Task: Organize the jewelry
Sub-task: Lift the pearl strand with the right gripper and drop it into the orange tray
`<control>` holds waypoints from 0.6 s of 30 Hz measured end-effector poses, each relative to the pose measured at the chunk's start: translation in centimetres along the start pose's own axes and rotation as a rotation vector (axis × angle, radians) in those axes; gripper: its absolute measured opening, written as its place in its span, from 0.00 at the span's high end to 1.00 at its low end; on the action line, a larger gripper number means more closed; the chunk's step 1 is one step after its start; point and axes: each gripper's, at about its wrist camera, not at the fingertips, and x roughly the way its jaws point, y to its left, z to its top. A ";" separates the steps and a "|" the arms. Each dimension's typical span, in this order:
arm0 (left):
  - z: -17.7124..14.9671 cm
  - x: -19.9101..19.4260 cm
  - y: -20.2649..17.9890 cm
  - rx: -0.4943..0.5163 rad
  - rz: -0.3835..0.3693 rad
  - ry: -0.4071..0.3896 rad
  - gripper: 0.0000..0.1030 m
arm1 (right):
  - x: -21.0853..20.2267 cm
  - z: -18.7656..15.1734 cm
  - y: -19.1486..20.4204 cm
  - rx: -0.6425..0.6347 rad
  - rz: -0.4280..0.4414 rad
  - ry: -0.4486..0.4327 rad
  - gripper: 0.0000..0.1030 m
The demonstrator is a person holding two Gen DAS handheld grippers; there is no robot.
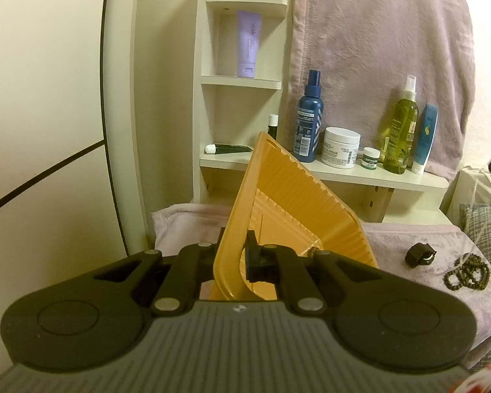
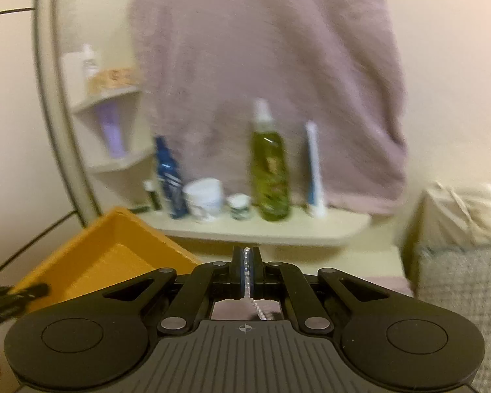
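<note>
My left gripper (image 1: 237, 255) is shut on the rim of an orange plastic tray (image 1: 288, 203) and holds it tilted up on edge above the towel-covered surface. The tray also shows at the lower left of the right wrist view (image 2: 114, 255). My right gripper (image 2: 246, 262) is shut on a silver bead chain (image 2: 247, 273), which hangs down between the fingers. A dark beaded necklace (image 1: 468, 271) and a black ring-like piece (image 1: 420, 253) lie on the pink towel (image 1: 409, 239) to the right of the tray.
A white shelf (image 1: 360, 173) behind carries a blue bottle (image 1: 307, 121), a white cream jar (image 1: 340, 147), a small jar (image 1: 371, 159), a green spray bottle (image 1: 402, 127) and a blue tube (image 1: 425, 137). A pink towel hangs on the wall. A grey cushion (image 1: 484, 226) lies right.
</note>
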 end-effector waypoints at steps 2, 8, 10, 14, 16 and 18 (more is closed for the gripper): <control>0.0 0.0 0.0 -0.002 -0.001 0.000 0.93 | -0.2 0.6 1.1 -0.017 0.039 -0.006 0.97; -0.1 0.1 0.1 -0.006 -0.006 0.000 0.93 | -0.2 2.8 4.9 -0.060 0.159 -0.037 0.97; 0.0 0.1 0.2 -0.008 -0.008 0.000 0.93 | -0.2 3.6 6.2 -0.072 0.199 -0.047 0.97; 0.0 0.1 0.2 -0.013 -0.010 0.000 0.93 | 0.5 4.8 8.8 -0.101 0.265 -0.054 0.97; 0.0 0.1 0.2 -0.016 -0.012 -0.001 0.93 | 1.2 4.9 10.1 -0.120 0.288 -0.043 0.97; 0.0 0.1 0.2 -0.016 -0.013 -0.001 0.93 | 2.0 4.6 11.1 -0.140 0.306 -0.023 0.97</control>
